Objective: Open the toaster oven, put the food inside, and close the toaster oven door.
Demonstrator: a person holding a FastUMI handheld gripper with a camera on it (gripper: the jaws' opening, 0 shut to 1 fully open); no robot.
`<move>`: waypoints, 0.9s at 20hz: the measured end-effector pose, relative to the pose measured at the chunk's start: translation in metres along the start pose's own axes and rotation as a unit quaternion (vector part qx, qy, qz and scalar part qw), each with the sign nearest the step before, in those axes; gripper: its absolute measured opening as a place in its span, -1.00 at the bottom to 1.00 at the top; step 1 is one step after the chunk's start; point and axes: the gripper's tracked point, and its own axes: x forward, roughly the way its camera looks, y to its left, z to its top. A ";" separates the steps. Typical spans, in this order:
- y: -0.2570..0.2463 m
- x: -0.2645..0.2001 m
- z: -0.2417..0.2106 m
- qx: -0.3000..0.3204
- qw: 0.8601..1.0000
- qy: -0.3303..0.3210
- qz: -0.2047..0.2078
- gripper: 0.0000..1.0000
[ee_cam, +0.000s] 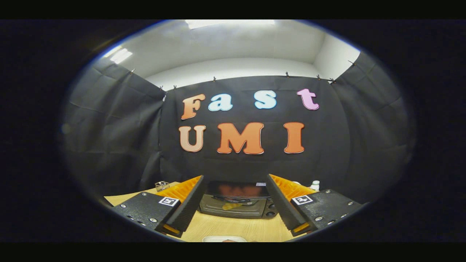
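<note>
Beyond the left finger: a small metal clip-like object (161, 185) on the wooden worktop (236, 227), too small to identify.

Gripper (236, 213): fingers (187, 205) spread wide apart, holding nothing, raised over the worktop.

Between the fingers and beyond them: black toaster oven (236, 202), door closed, dark glass above, control knobs at its right end, standing against the booth's cloth wall.

Nearer than the fingertips, between them: pale plate (224, 239), its rim just showing, with something orange on it.

Beyond the right finger: small white bottle (315, 185).
</note>
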 end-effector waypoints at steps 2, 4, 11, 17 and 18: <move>-0.007 -0.003 -0.001 -0.006 1.000 0.002 -0.004 0.94; -0.009 -0.005 -0.002 -0.002 1.000 0.002 0.000 0.94; -0.017 -0.008 0.009 0.014 0.999 -0.031 0.007 0.94; 0.002 -0.017 0.022 0.016 0.997 -0.055 0.054 0.94; 0.004 -0.018 0.024 0.018 0.996 -0.061 0.063 0.94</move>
